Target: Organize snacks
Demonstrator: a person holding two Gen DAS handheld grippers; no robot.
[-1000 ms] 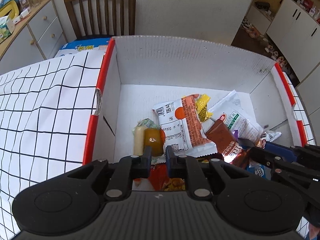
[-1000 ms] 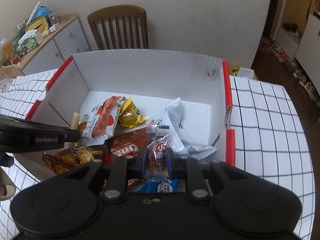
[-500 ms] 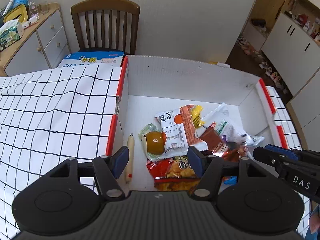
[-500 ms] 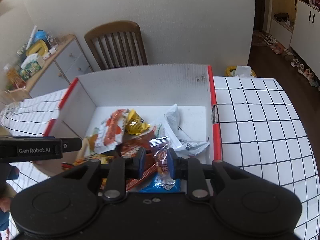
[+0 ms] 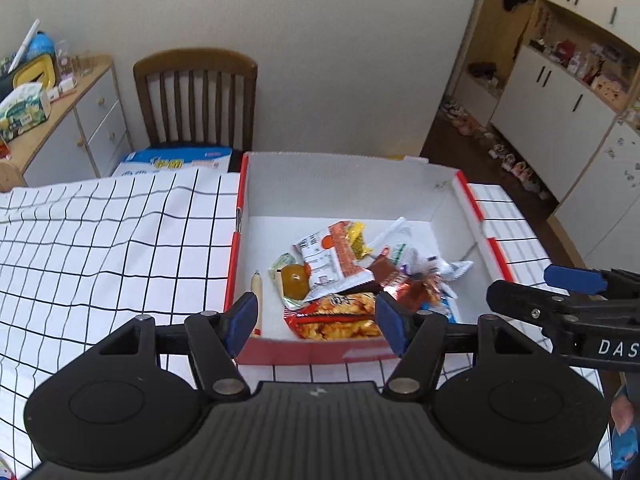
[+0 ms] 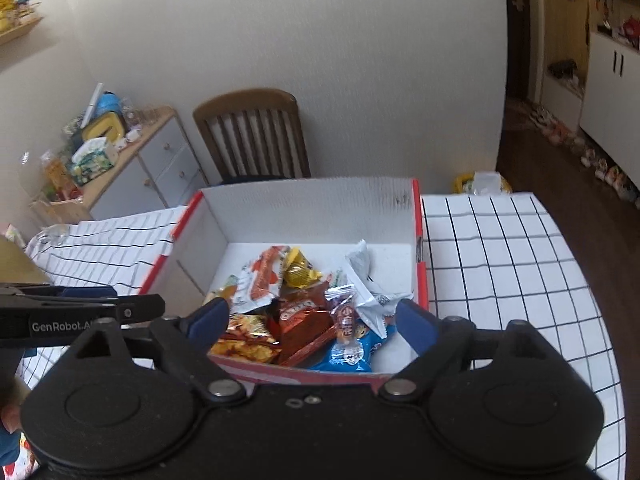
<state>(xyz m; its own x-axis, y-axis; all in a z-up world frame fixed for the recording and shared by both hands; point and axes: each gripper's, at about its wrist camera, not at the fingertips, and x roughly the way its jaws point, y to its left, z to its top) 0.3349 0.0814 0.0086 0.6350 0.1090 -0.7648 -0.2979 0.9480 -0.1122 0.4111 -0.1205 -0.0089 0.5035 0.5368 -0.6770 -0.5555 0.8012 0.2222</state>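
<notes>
A white cardboard box (image 5: 236, 240) with red rims holds a heap of snack packets. An orange chip bag (image 5: 340, 316) lies at its near wall, and a thin sausage stick (image 5: 256, 300) rests by the left wall. My left gripper (image 5: 314, 316) hovers open above the near wall with nothing between its pads. My right gripper (image 6: 312, 318) hangs over the same wall, its jaws opening and nothing gripped. Below it a small clear-wrapped red snack (image 6: 346, 324) lies on a blue packet (image 6: 356, 354). The box's right wall (image 6: 418, 240) is close by.
A white tablecloth (image 5: 100, 248) with a black grid covers the table on both sides of the box. A wooden chair (image 5: 196, 96) stands behind it with a blue-and-white pack (image 5: 176, 162) on the seat. A drawer cabinet (image 5: 72, 120) is at far left.
Both grippers rose and drew back from the box. The left jaws opened and the sausage stick now lies by the left wall. The right jaws let go of the small red snack.
</notes>
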